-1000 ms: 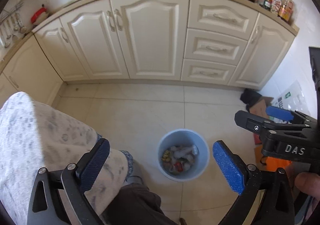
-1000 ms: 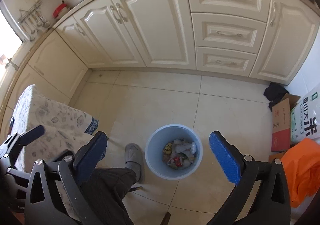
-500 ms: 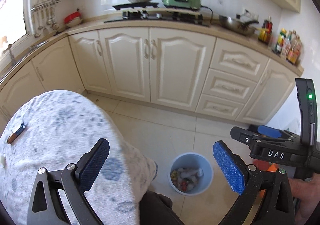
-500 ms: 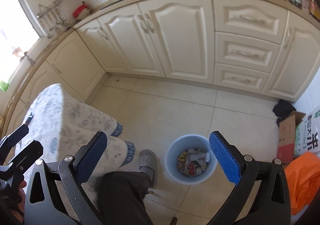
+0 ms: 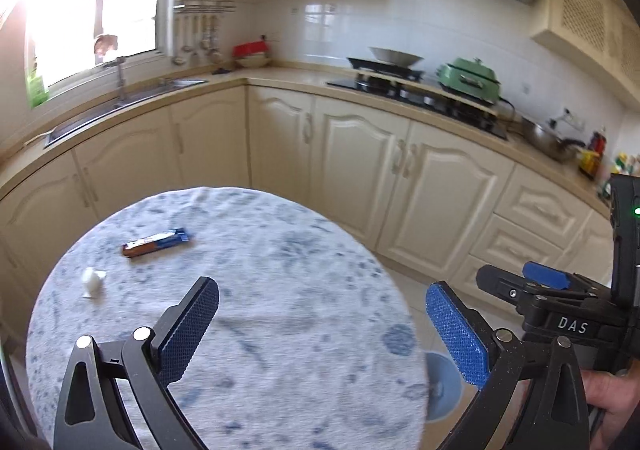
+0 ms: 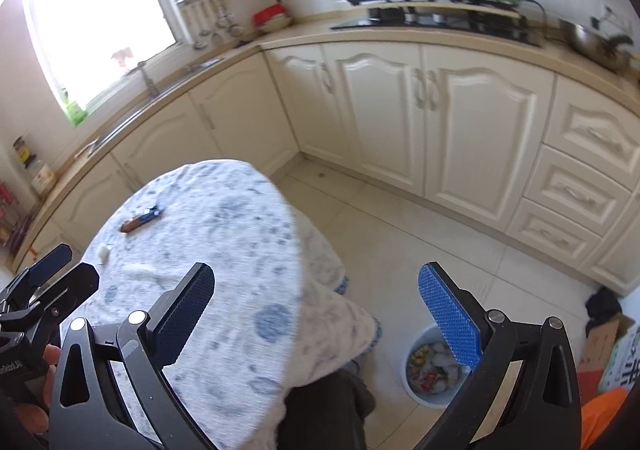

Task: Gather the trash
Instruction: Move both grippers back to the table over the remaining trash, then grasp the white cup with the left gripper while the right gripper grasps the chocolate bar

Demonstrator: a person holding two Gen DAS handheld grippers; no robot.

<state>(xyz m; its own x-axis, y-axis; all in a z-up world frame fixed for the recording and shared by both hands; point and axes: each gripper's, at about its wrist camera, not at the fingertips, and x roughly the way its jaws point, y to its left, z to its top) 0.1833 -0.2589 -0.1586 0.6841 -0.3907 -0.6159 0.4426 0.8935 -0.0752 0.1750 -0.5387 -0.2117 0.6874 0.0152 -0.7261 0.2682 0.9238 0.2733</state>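
The left tongs (image 5: 320,324) hang spread wide above a round worktop (image 5: 280,250) covered in a blue-patterned white cloth, with nothing between their blue pads. On the cloth ahead and to the left lies a snack-bar wrapper (image 5: 156,243), brown at one end and blue at the other; nearer the left edge sits a small white crumpled scrap (image 5: 91,281), well apart from the wrapper. The right tongs (image 6: 316,312) are also spread wide and empty, hanging over the worktop's right edge and the tiled floor. Below them on the floor stands a pale blue trash bin (image 6: 436,364) holding mixed rubbish, partly hidden behind the right blue pad. Cream kitchen cabinets (image 6: 400,110) line the walls.
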